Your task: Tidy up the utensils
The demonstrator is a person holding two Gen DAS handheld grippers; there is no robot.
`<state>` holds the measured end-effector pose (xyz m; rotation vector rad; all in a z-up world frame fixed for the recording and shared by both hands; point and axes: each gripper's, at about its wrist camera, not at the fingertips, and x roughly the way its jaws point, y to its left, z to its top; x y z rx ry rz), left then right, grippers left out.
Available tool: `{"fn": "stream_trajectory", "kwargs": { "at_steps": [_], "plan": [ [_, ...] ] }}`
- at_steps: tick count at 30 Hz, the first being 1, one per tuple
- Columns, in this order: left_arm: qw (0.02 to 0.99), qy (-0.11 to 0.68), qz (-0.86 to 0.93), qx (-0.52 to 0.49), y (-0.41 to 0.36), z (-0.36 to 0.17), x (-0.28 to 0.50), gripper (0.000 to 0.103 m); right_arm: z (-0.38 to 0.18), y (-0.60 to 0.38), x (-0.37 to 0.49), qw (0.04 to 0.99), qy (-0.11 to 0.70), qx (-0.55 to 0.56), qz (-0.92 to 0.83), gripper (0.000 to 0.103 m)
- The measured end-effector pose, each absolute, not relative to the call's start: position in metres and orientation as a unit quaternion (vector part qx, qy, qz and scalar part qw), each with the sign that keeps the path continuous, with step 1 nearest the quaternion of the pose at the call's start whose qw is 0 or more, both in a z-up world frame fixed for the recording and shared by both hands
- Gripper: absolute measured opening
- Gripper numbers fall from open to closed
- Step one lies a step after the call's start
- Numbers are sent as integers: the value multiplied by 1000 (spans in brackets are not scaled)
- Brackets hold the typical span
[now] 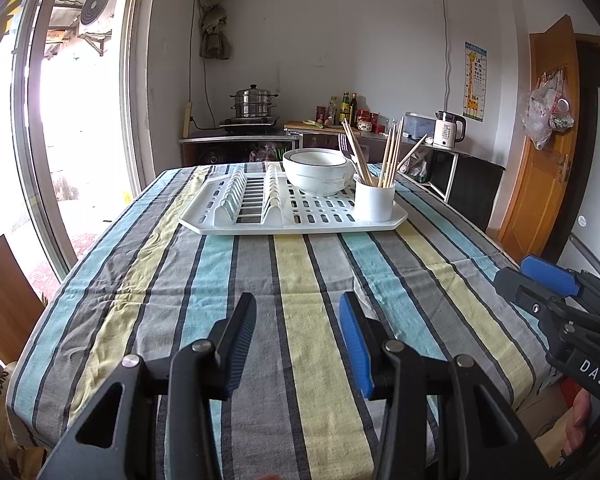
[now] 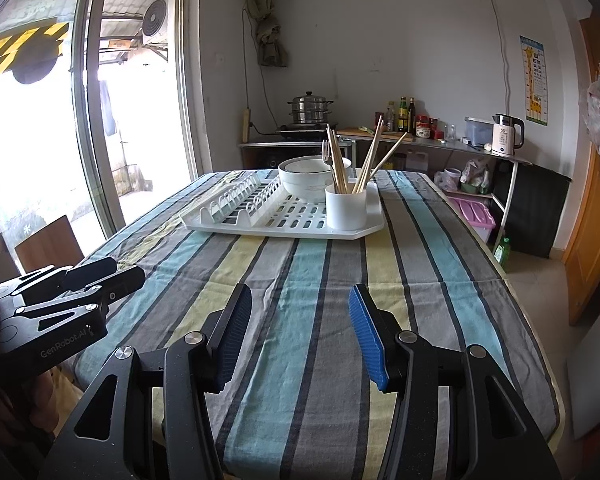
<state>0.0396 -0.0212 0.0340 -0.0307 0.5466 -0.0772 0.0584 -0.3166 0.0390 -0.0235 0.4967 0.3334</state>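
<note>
Left gripper (image 1: pixel 298 344) and right gripper (image 2: pixel 300 336) over near worktop (image 1: pixel 300 280), fingers spread wide, holding nothing. Far off: chopsticks (image 1: pixel 392 152) upright in white cup (image 1: pixel 374 202) on drying rack (image 1: pixel 204 224).

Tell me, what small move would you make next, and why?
Probably reach the right hand-held gripper forward toward the cup on the rack. Both grippers hover open and empty over the near table edge, left hand-held gripper too, while the chopsticks and fork stand far across.
</note>
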Motion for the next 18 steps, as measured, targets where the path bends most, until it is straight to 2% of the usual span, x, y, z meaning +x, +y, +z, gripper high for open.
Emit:
{"fn": "stream_trajectory", "kwargs": {
  "at_steps": [18],
  "plan": [
    [963, 267, -32, -6, -23, 34, 38, 45, 39, -317, 59, 956, 245, -12, 163, 52]
  ]
}}
